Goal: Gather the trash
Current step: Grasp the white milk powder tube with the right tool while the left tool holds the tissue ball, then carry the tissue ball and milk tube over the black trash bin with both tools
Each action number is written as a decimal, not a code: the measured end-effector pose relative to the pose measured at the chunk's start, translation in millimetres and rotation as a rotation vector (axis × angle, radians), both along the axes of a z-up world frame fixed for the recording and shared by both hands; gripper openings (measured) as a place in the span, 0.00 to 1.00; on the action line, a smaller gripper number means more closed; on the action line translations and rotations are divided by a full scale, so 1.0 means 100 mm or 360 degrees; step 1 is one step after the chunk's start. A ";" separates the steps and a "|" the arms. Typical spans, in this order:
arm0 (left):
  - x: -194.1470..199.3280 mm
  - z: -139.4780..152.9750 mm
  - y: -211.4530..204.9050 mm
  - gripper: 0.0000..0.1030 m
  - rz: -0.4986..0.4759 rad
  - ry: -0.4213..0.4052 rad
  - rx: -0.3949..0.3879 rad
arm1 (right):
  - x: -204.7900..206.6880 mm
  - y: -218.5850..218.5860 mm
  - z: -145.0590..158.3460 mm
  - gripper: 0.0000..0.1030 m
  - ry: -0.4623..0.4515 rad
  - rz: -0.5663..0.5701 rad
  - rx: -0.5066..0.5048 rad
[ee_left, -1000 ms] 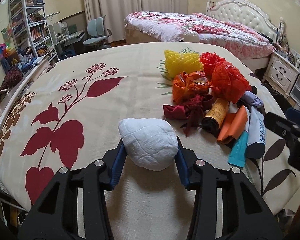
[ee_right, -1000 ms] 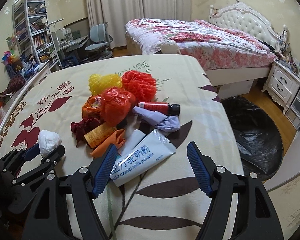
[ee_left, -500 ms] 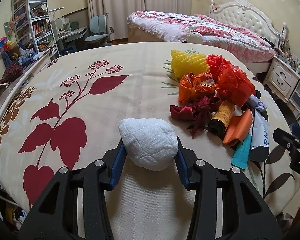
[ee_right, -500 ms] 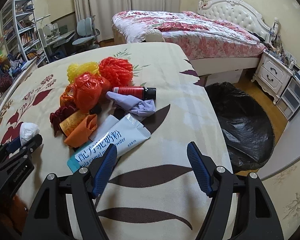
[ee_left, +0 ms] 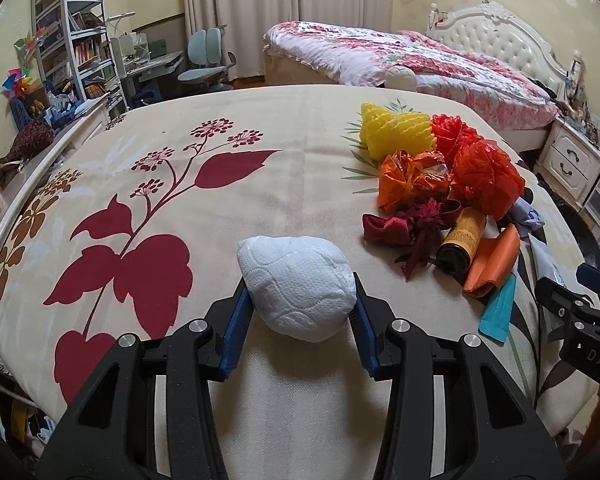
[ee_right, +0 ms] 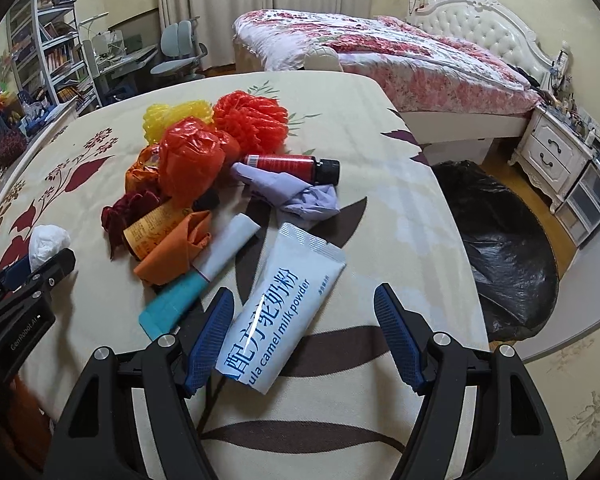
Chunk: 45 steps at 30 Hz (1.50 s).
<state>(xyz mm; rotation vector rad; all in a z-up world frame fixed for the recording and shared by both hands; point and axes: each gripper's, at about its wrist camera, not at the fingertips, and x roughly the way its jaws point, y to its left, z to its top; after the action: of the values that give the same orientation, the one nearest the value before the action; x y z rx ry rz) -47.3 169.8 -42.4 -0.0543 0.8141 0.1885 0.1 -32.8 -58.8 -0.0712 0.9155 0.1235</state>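
My left gripper (ee_left: pixel 300 300) is shut on a white crumpled paper wad (ee_left: pixel 296 280), its blue pads pressing both sides. The wad (ee_right: pixel 46 240) and left gripper (ee_right: pixel 28 276) also show at the left edge of the right wrist view. My right gripper (ee_right: pixel 303 292) stands open just above the cloth-covered table (ee_right: pixel 400 220). The lower end of a white-and-blue milk powder sachet (ee_right: pixel 288 300) lies flat between its fingers, untouched. A trash pile lies beyond: a red bottle (ee_right: pixel 288 166), a lilac cloth (ee_right: pixel 300 196), a teal tube (ee_right: pixel 172 304), an orange wrapper (ee_right: pixel 176 248) and red plastic bags (ee_right: pixel 188 164).
A black trash bag (ee_right: pixel 504 252) lies open on the floor beside the table's right edge. A yellow foam net (ee_left: pixel 396 136) and a dark red ribbon (ee_left: pixel 404 228) belong to the pile. A bed (ee_left: pixel 400 56) stands behind, a shelf (ee_left: pixel 72 48) and desk far left.
The left gripper keeps its hold on the white wad, almost still. The right gripper's view swung right and then back, so the sachet lies between its fingers again.
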 end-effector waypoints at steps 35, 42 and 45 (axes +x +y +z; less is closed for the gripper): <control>0.38 0.44 -1.17 0.43 -0.0366 -0.0161 -0.0052 | -0.01 -1.01 0.38 0.24 -0.0249 -0.0237 0.0035; 0.67 0.48 -1.74 0.43 -0.0524 -0.0200 -0.0055 | 0.15 -1.47 0.39 0.24 -0.0312 -0.0403 -0.0010; 0.80 0.45 -1.97 0.43 -0.0581 -0.0196 -0.0047 | 0.24 -1.63 0.34 0.24 -0.0306 -0.0466 0.0007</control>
<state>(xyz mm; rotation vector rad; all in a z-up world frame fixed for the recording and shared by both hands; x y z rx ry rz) 32.5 -26.8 3.0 0.0548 0.6909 -0.1699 24.3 -196.3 -24.5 0.0545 0.7246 -0.1515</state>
